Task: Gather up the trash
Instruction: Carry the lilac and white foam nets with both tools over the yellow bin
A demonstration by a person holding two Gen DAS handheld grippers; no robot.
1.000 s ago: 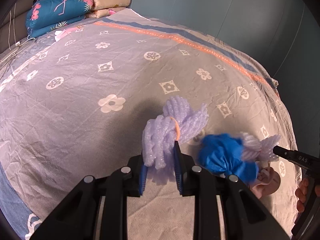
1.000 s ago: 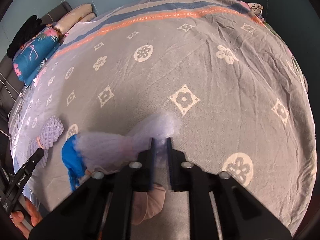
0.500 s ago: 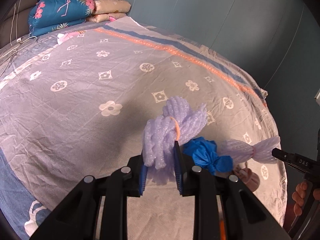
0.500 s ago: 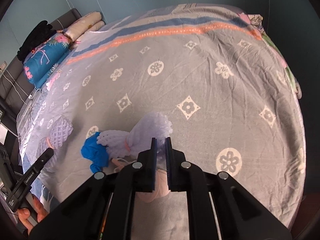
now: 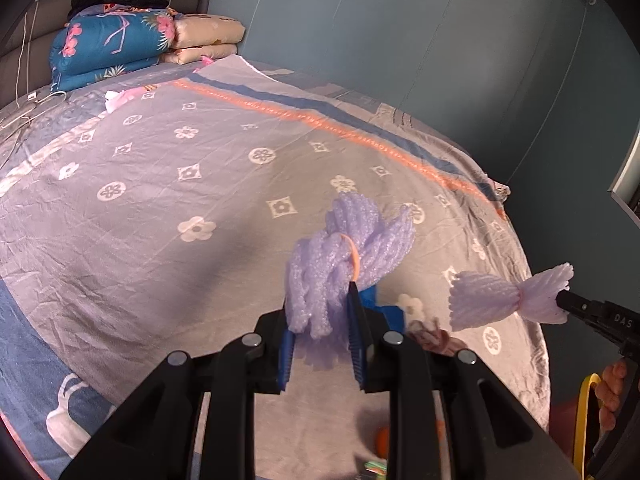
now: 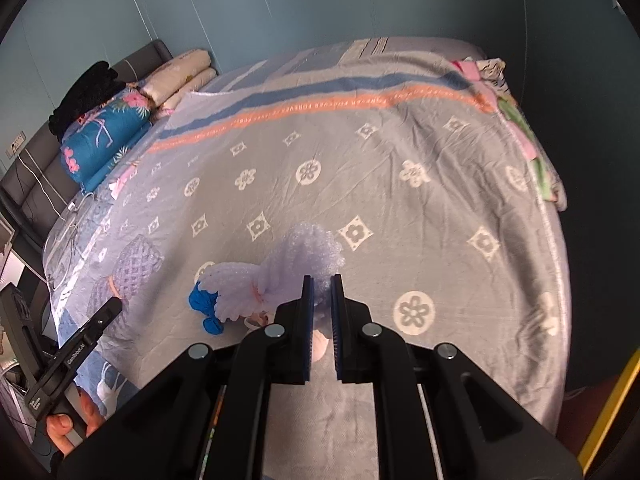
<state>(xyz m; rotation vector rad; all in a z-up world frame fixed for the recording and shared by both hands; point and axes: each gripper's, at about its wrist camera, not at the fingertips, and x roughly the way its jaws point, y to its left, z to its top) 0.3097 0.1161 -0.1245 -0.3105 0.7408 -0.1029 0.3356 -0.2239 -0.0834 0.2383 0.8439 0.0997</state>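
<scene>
Two bundles of white foam fruit netting, each cinched with an orange band, hung clear of the bed in the grip of two hand-held grippers. The left foam bundle [image 5: 340,260] sat pinched between the jaws of the left gripper [image 5: 320,344], which stood narrowly apart and pressed on its lower end, so the netting stuck up and fanned out above the band. The right foam bundle [image 6: 276,280] was caught by one flared end in the jaws of the right gripper [image 6: 322,320], closed almost fully on the thin crushed foam, with the rest of the bundle jutting out to the side; from the left wrist view it showed as a bow-tie shape held at its tip. Taking each piece by an end appeared to be the easy way to lift such light, springy scraps without their slipping. More trash lay on the bed below them: a crumpled blue piece [image 6: 204,308] and a pale pinkish object [image 5: 436,338] just beside it, partly hidden by the grippers. The grey bedspread [image 6: 420,216], patterned with white flowers and diamonds, carried folded quilts [image 5: 116,48] and a dark garment stacked at the headboard end. No bin or bag could be made out with certainty; a yellow-edged object [image 5: 582,420] at the frame's lower corner, near the person's hand [image 5: 610,392], could not be identified.
</scene>
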